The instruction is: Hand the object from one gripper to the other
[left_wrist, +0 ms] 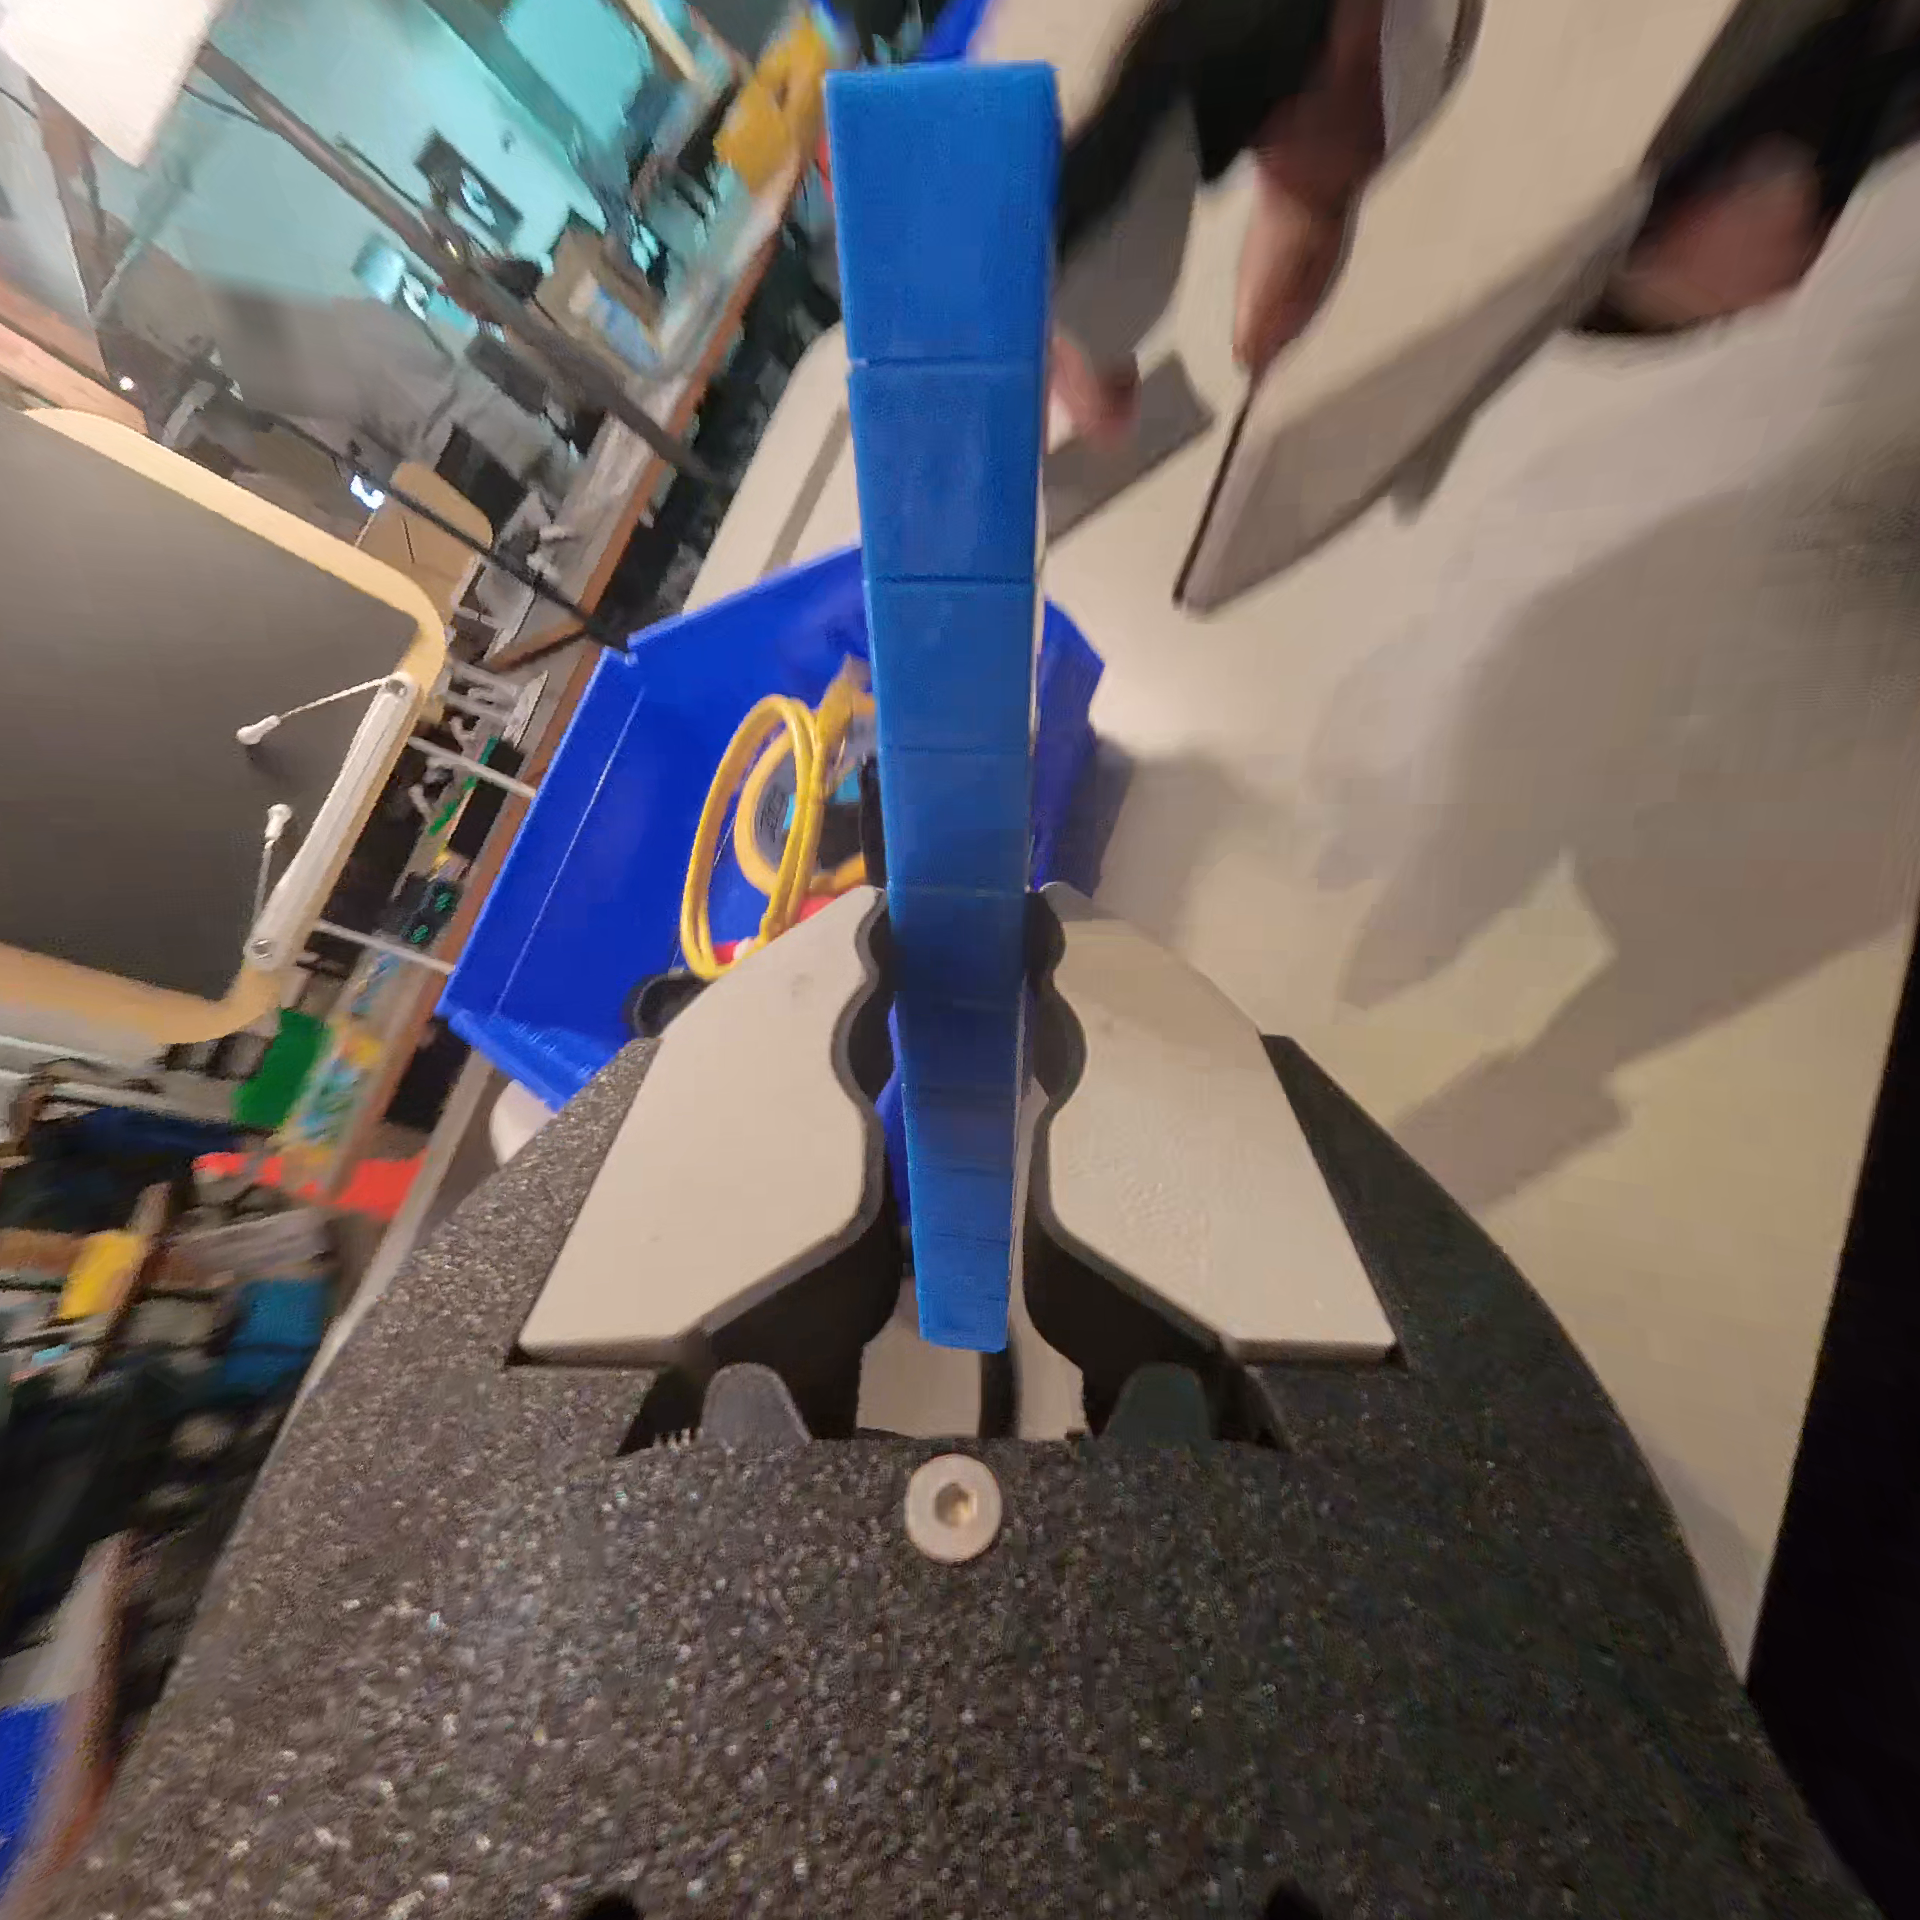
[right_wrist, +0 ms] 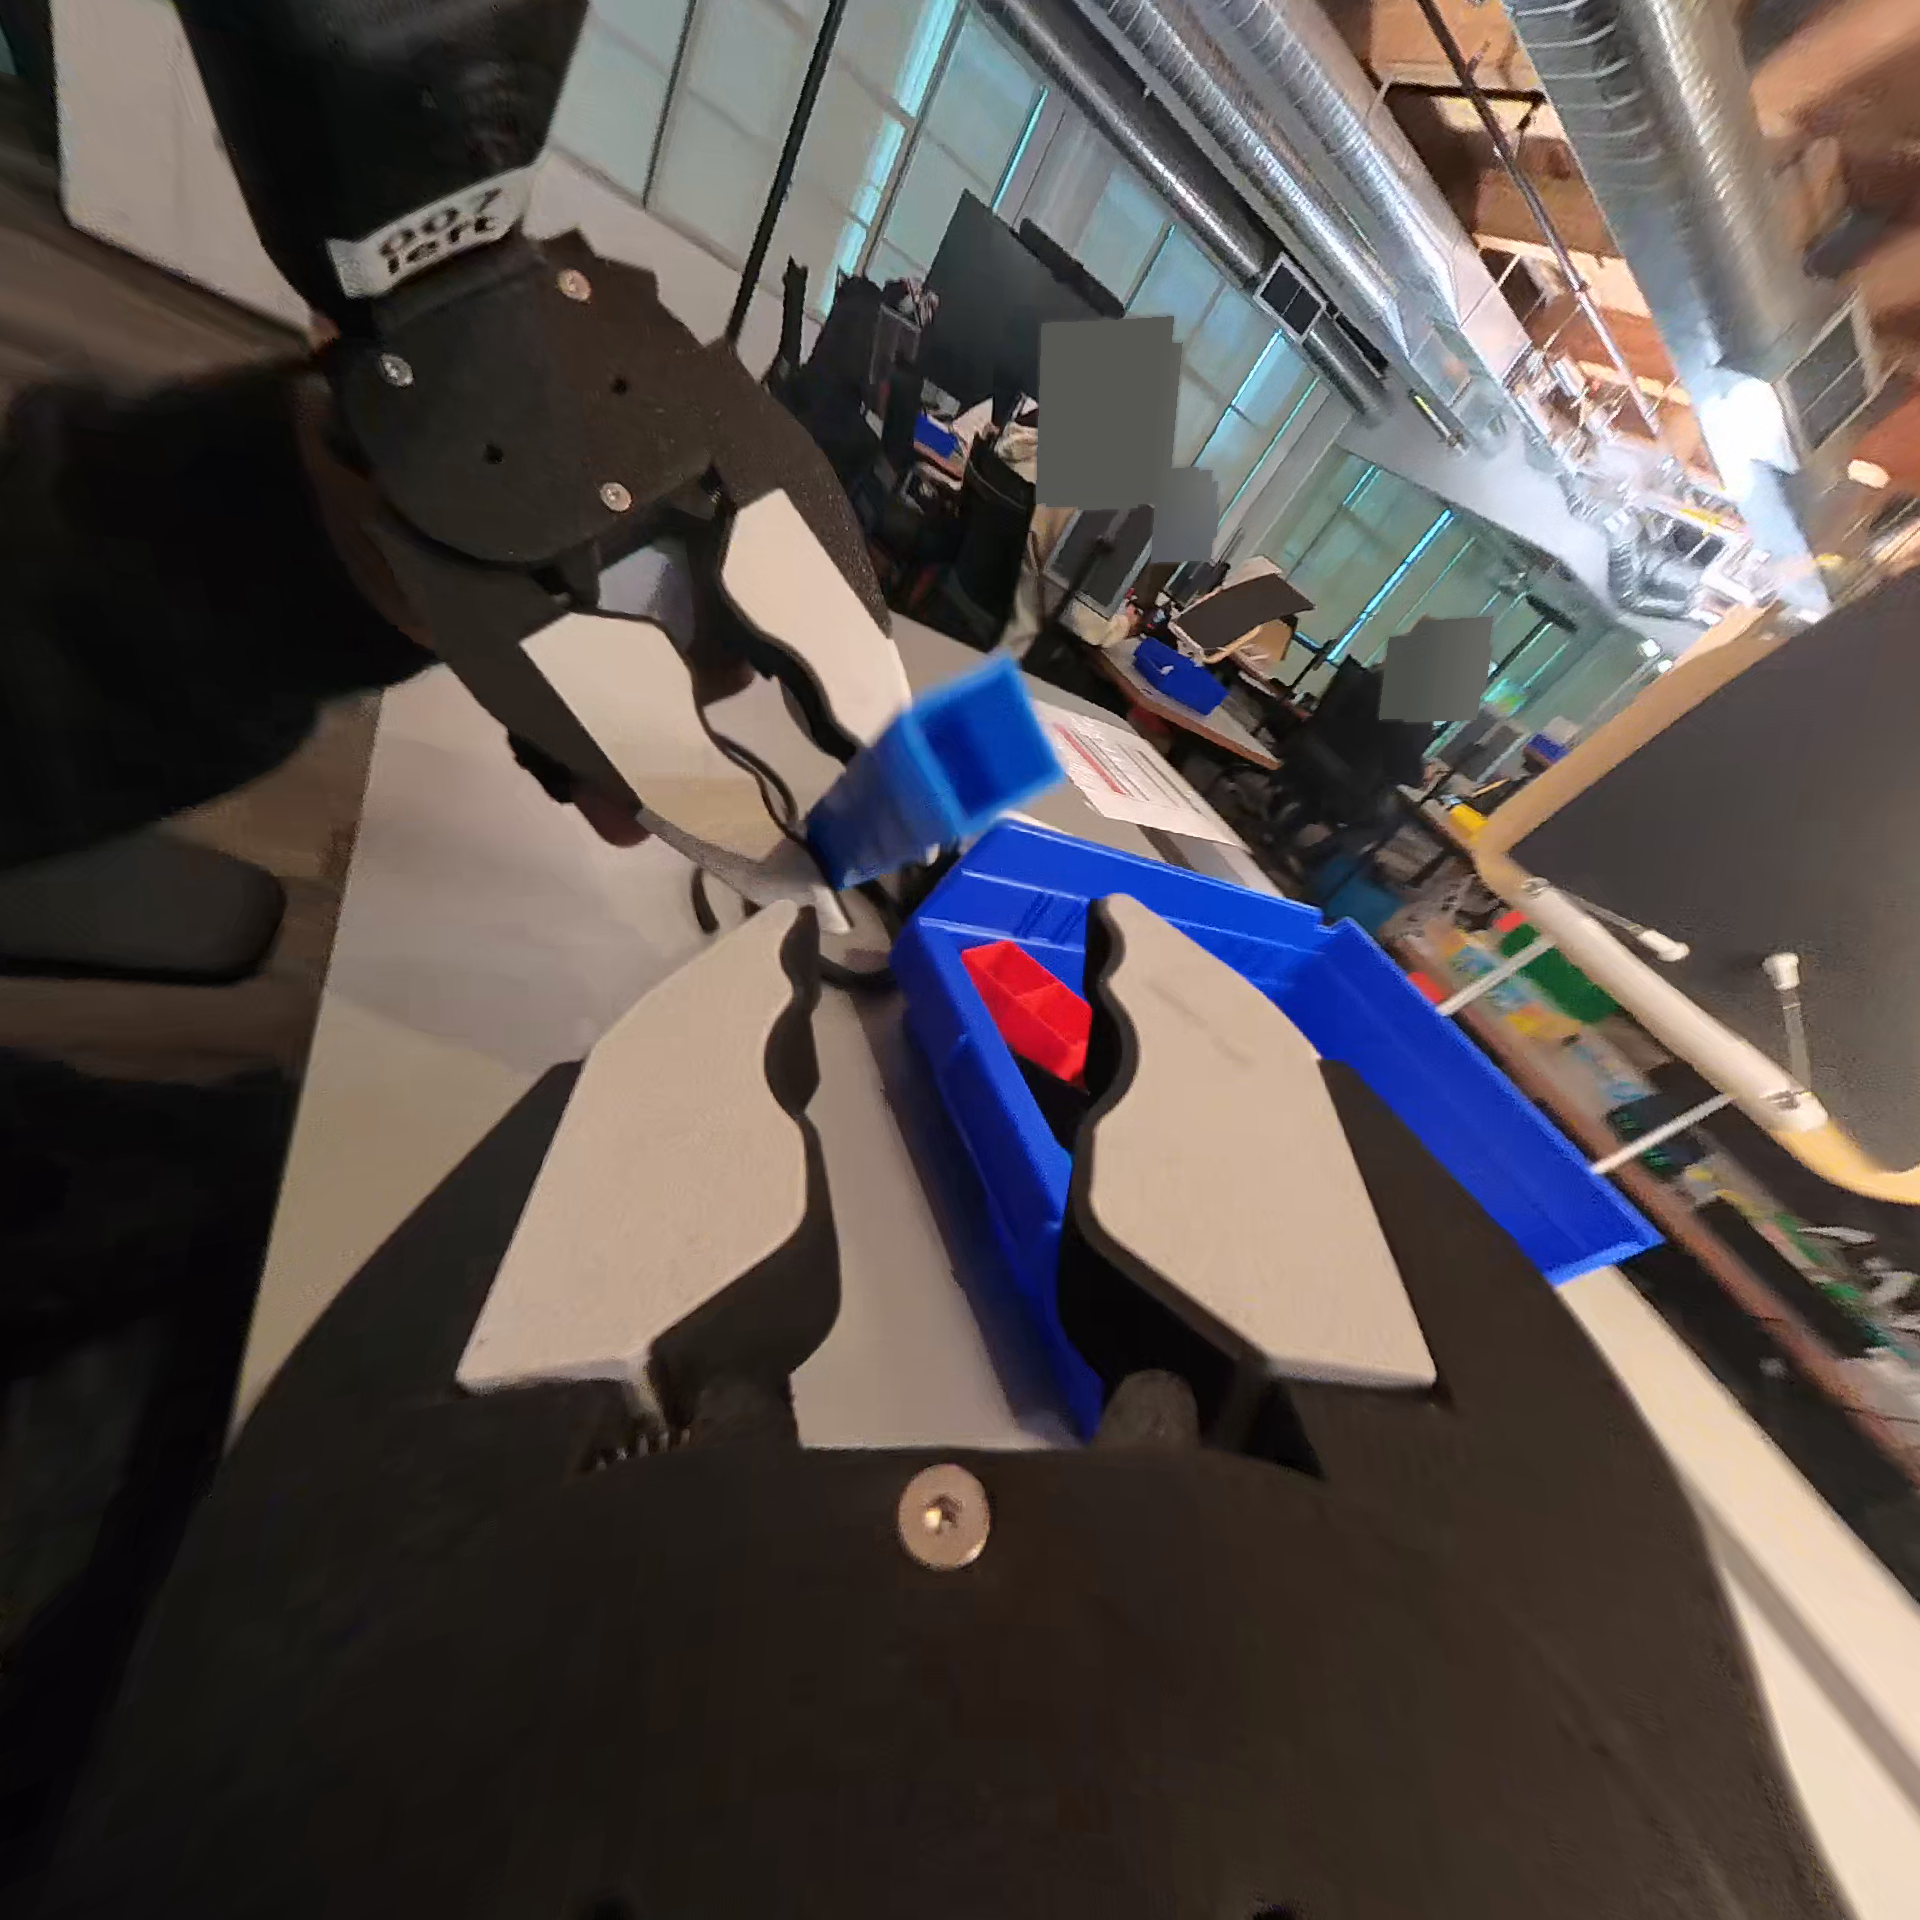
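Now the left tool (left_wrist: 958,914) clamps the blue channel bar (left_wrist: 951,520) low down; rigid, light plastic by its look. Right tool (right_wrist: 951,935) gapes empty nearby. Best taken at the free end.

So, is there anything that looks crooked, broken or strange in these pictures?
Nothing looks damaged or spilled. The left gripper is shut on the long blue bar, which sits straight between the fingers. The right gripper is open and empty. The yellow cable lies coiled inside the blue bin.
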The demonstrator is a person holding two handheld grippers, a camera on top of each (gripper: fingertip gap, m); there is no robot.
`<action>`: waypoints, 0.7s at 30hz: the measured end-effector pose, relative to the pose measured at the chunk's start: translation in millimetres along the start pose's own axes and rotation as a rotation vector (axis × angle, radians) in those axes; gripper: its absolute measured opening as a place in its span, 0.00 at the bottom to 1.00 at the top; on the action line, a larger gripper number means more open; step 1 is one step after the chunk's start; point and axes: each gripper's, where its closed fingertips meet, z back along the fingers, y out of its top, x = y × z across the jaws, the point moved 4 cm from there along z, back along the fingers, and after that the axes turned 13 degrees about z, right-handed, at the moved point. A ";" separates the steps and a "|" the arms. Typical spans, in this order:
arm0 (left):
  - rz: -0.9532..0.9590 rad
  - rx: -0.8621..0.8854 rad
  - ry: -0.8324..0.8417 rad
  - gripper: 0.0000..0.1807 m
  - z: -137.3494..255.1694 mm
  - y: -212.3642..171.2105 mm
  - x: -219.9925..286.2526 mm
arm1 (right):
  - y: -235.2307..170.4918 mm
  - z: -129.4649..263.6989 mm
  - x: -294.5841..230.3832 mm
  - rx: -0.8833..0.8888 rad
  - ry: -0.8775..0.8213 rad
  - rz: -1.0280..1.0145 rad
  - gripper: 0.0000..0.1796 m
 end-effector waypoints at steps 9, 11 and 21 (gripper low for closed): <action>-0.284 -0.216 -0.005 0.13 -10.2 -26.8 16.9 | -8.4 2.2 -28.0 -0.188 0.109 0.345 0.29; -0.309 -0.233 -0.019 0.13 -11.4 -28.7 20.2 | -13.4 -0.8 -33.6 -0.229 0.129 0.390 0.28; -0.352 -0.258 -0.051 0.13 -17.1 -31.9 29.0 | -28.1 -12.6 -50.1 -0.282 0.180 0.461 0.23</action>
